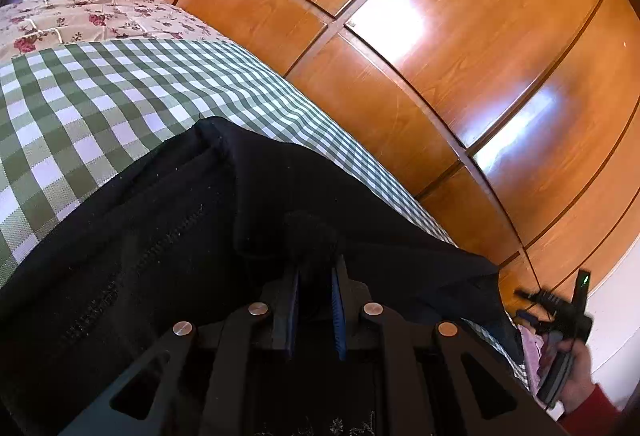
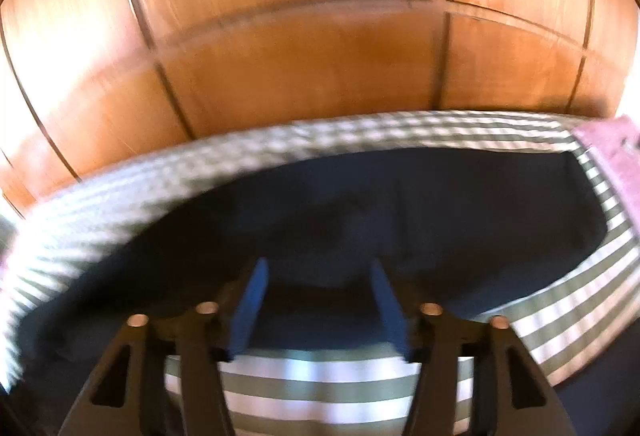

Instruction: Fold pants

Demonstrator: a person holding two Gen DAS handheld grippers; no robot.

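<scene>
Black linkage arms and two blue-padded fingers of the left gripper [image 1: 316, 268] are filling the bottom of the left wrist view, the jaws standing close together and clamping a bunched fold of the dark navy fabric pants [image 1: 168, 220]. That garment is lying across the green-and-white checked cloth [image 1: 92, 91] covering the bed, one seamed corner rising to a peak near the middle of the frame. A beige bedspread printed with red roses [image 1: 80, 19] is showing at the far end of the checked cloth. Glossy orange-brown wooden wardrobe doors [image 1: 440, 55] are running along the far side, catching bright reflections. At the lower right edge of that view, a hand in a red sleeve [image 1: 580, 384] is gripping the handle of the other tool.

Seen from the right wrist view, which is blurred, the right gripper [image 2: 320, 272] is hovering over the pants, its blue pads standing well apart with nothing pressed between them. A pink cloth [image 2: 608, 143] is lying at the right edge.
</scene>
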